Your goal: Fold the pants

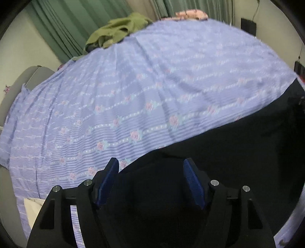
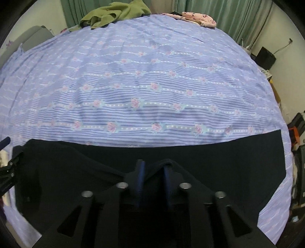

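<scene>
Two hand-held grippers hang over a bed covered by a lilac striped sheet (image 2: 152,80) printed with rows of pink roses. Black pants (image 2: 219,162) lie spread flat along the near edge of that sheet, filling the 6 o'clock band of the right wrist view from about 9 o'clock to 3 o'clock, with the straight upper edge running across the frame.

In the left wrist view the pants (image 1: 238,148) take up the 4 to 6 o'clock area, their edge slanting up toward 3 o'clock. The left gripper (image 1: 151,179) stands wide, its blue pads well apart, with the dark cloth lying below the gap and neither pad pressing on it; its left finger sits over the boundary between cloth and sheet.

The right gripper (image 2: 153,175) is set narrow, its blue pads close together. A raised ridge of the black cloth peaks just at the fingertips, at about 6 o'clock, and some of it sits between the pads; whether they actually pinch it I cannot tell, as black on black hides the contact.

At the far edge of the bed, near 11 o'clock, lies a crumpled olive-green garment (image 2: 114,13). Near 1 o'clock rests a pink patterned garment (image 2: 200,18). Green curtains (image 2: 228,17) hang behind the bed.
</scene>
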Demonstrator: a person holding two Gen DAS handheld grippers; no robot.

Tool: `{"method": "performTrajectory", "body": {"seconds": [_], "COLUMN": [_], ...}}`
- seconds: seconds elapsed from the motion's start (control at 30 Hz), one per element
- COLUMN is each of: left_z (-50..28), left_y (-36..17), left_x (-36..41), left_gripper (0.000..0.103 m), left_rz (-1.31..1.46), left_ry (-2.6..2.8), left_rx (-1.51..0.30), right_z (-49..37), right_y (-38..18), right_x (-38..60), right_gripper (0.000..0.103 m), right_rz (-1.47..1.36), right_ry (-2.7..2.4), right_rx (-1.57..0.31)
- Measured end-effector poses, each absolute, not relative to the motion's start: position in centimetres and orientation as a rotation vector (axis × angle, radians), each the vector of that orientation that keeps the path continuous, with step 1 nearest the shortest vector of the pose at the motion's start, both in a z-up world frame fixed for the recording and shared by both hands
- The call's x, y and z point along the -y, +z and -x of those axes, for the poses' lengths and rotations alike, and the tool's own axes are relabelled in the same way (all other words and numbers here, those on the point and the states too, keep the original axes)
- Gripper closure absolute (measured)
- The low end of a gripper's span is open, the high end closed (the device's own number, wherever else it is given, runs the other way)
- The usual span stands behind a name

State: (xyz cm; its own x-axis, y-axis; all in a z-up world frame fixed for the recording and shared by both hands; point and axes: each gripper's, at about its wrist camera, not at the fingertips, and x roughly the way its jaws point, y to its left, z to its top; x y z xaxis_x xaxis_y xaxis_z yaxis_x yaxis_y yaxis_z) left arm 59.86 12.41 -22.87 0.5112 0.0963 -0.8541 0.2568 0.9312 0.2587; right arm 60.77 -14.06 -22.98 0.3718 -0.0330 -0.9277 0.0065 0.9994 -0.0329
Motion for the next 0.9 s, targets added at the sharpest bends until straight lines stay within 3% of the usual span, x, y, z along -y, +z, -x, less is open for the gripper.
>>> {"method": "performTrajectory", "body": {"seconds": [0.1, 0.17, 0.2, 0.4, 0.57, 0.9], "left_z": [-58.2, -56.7, -56.0, -50.8, -45.5, -35.8], "left_y": [-21.2, -19.8, -19.1, -14.2, -9.4, -3.3], "left_x": [-11.5, -10.8, -10.6, -9.3, -8.0, -4.0], "left_gripper": [0.033, 0.033, 0.033, 0.031, 0.02, 0.009], "left_rz": [-0.415, -0.433, -0.433, -0.332, -0.243, -0.213], "left_ry": [-0.126, -0.149, -0.16, -0.234, -0.281, -0.369], "left_rx": [-0.995, -0.964, -0.952, -0.911, -0.861, -0.787], "right_z": [-60.0, -58.9, -58.2, -53.0, -46.0, -33.3], "right_y": [-21.6, -20.2, -19.4, -14.9, -10.3, -3.1], "right_x": [14.2, 14.4, 14.5, 15.5, 16.4, 18.3], "right_gripper": [0.057, 0.03, 0.027, 0.027, 0.027, 0.027], "right_rz": [-0.019, -0.034, -0.023, -0.007, -0.03, -0.068], "right_ry": [-0.007, -0.02, -0.033, -0.029, -0.024, -0.065], "right_rx": [-1.172, -1.142, -1.121, -1.042, -0.976, -0.872]}}
